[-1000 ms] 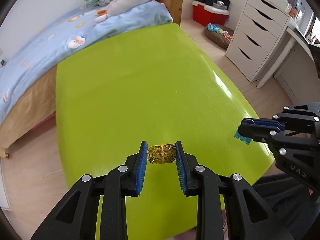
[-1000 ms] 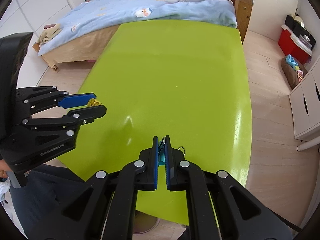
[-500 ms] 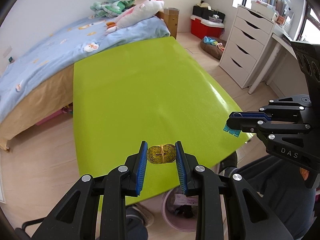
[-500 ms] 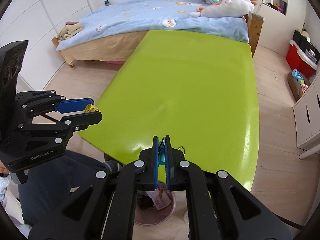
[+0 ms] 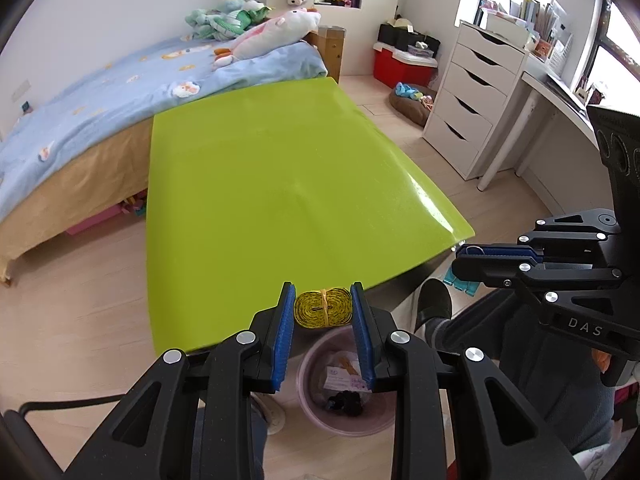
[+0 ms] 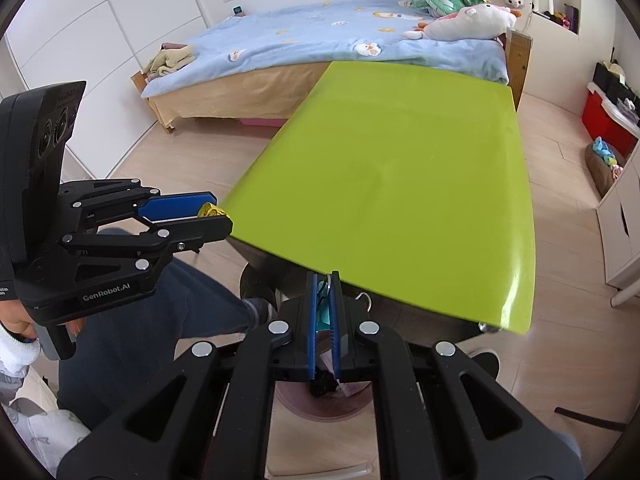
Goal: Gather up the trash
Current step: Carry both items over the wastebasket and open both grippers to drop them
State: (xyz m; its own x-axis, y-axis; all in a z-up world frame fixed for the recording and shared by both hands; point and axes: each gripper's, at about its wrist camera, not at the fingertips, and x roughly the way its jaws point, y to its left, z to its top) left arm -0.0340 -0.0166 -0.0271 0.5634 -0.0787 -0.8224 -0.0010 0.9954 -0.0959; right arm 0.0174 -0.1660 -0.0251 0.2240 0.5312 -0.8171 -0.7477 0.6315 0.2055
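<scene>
We hold the yellow tape roll in the left tongs and a teal scrap clenched in the right tongs, both near the pink bin (below the counter edge). Risk: releasing off-centre drops either onto the floor.

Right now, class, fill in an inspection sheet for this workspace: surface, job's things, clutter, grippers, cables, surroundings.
Surface: green table, glossy, nothing seen lying on it.
Job's things: yellow coiled tape held in the left gripper; teal item held in the right gripper; pink bin on the floor below both, already holding scraps.
Clutter: nothing seen on the table.
Grippers: left shut on the tape; right shut on the teal item.
Cables: a dark cable on the floor at left.
Surroundings: bed with plush toys, white drawers, red box.
</scene>
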